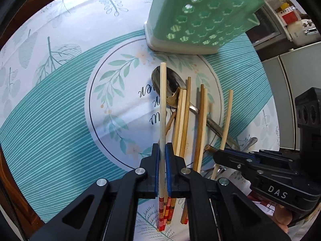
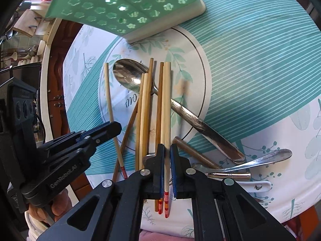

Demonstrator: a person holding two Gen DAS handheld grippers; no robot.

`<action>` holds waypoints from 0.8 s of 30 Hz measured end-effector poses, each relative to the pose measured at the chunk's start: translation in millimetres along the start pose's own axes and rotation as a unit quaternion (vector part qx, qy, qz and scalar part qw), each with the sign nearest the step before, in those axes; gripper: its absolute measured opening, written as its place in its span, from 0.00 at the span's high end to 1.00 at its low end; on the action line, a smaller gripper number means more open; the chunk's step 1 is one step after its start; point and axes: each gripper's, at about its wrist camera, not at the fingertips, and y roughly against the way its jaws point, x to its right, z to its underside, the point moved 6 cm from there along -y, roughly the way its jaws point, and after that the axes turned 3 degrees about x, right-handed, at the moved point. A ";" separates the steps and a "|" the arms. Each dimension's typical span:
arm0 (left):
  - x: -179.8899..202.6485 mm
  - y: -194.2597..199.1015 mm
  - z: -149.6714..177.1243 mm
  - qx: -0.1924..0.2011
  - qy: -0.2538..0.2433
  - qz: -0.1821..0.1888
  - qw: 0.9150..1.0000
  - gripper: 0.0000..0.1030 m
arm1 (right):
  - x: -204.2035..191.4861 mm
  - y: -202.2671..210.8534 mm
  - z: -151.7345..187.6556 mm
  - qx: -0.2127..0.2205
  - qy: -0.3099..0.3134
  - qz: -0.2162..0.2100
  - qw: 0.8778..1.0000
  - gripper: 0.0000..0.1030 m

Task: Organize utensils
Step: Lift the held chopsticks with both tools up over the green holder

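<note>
Here, each gripper clamps one pale chopstick: the left gripper (image 1: 162,150) holds its chopstick (image 1: 163,104), the right gripper (image 2: 167,152) another (image 2: 167,100). Two metal spoons (image 2: 128,74) and several loose chopsticks (image 2: 144,108) lie piled on the tablecloth (image 2: 250,60) before one green holder (image 2: 128,6).

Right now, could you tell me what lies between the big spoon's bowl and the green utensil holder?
Only bare tablecloth separates the spoon's bowl from the green utensil holder; both wrist views show it.
</note>
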 end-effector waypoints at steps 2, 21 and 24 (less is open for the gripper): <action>5.5 13.7 2.0 0.017 -0.006 -0.002 1.000 0.97 | -1.4 7.3 1.9 0.006 0.010 -0.001 1.000 0.94; 46.4 197.9 -45.8 0.269 -0.020 -0.049 0.962 0.97 | -79.8 191.0 -22.7 0.244 0.154 -0.025 0.957 0.94; 50.2 236.6 -73.4 0.325 -0.007 -0.045 0.945 0.97 | -101.2 234.0 -42.5 0.306 0.176 -0.032 0.935 0.94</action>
